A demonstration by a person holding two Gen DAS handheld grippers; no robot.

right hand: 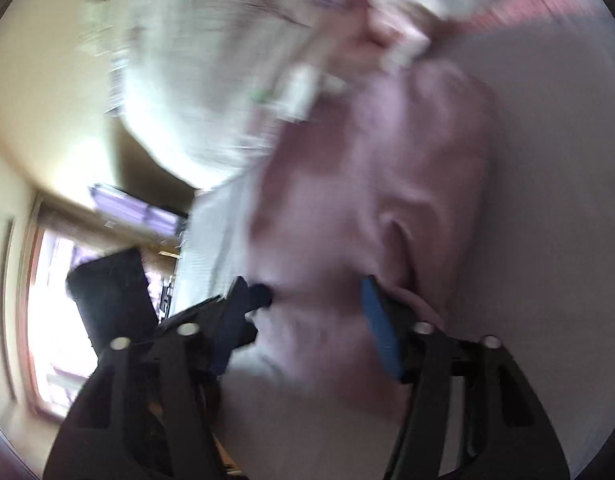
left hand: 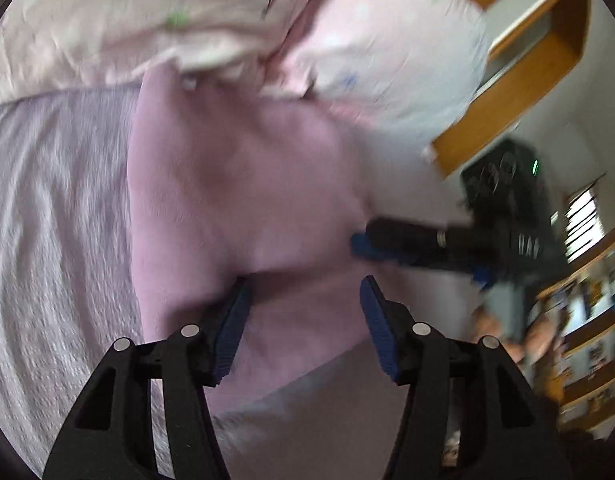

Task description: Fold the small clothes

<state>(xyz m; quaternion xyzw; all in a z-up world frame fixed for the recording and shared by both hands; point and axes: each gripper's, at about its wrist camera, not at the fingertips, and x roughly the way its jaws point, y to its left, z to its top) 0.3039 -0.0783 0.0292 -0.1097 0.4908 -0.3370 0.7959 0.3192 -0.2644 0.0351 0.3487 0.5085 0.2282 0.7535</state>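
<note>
A small pink garment lies on a lilac bedsheet. My left gripper is open, its blue pads wide apart over the garment's near edge. The right gripper shows in the left wrist view at the garment's right edge, coming in from the right. In the blurred right wrist view the right gripper is open over the same pink garment, with cloth between and under its pads. Whether any pad pins the cloth I cannot tell.
A pale pink patterned quilt and pillow are heaped behind the garment. A wooden shelf unit and a bookshelf stand at the right. A window shows in the right wrist view.
</note>
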